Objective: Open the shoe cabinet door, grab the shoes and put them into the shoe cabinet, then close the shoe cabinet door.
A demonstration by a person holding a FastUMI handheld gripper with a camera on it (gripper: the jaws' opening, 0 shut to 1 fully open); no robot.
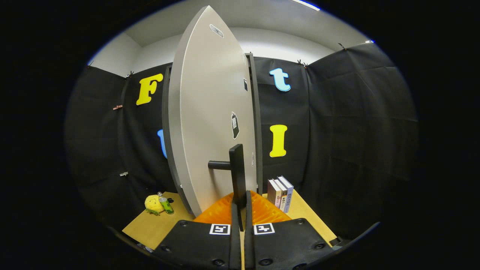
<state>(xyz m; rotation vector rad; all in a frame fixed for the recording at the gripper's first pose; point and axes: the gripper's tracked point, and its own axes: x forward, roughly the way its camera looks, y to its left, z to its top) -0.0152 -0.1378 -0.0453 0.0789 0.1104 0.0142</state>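
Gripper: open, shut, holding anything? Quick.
Gripper: shut on the door handle, both fingers pressing the lower end of its black bar; the cabinet door is swung partly open.

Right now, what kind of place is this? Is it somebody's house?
Probably not a real house: it looks like a small practice booth. Black cloth walls hang around a wooden table holding a grey cabinet door, some books and a yellow plush toy. The gripper is closed on the door's black handle.

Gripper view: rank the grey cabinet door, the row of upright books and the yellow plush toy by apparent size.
1. Grey cabinet door, nearest the camera, held at its black handle by the gripper.
2. Row of upright books.
3. Yellow plush toy.
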